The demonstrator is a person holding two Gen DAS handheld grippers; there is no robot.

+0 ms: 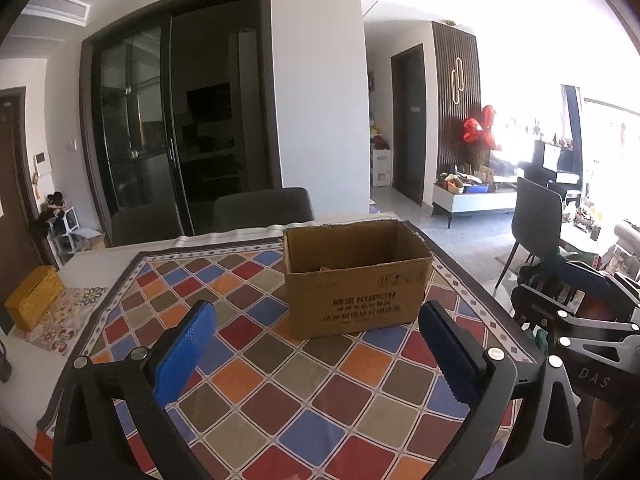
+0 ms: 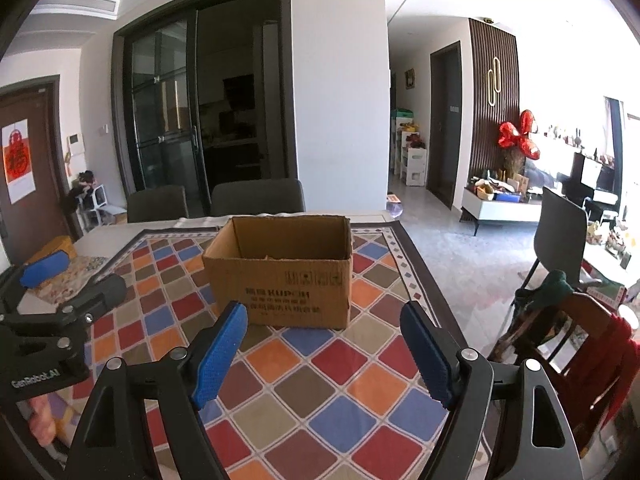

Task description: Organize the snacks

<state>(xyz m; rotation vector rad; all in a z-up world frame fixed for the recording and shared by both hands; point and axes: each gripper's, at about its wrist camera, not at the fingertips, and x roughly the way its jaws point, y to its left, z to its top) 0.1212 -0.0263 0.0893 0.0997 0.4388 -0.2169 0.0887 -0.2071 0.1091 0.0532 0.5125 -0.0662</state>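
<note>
An open brown cardboard box [image 1: 352, 280] with printed text stands upright on the checkered tablecloth [image 1: 280, 380]; it also shows in the right wrist view [image 2: 280, 276]. Its inside is mostly hidden by the front wall. My left gripper [image 1: 316, 352] is open and empty, held above the cloth in front of the box. My right gripper [image 2: 324, 352] is open and empty, also just in front of the box. The left gripper's body shows at the left of the right wrist view [image 2: 52, 312]. No snacks are visible.
A yellow woven box [image 1: 34, 302] lies at the table's left end on a patterned mat. Two dark chairs [image 1: 262, 208] stand behind the table. A wooden chair with red cloth [image 2: 576, 360] is at the right, beside the table edge.
</note>
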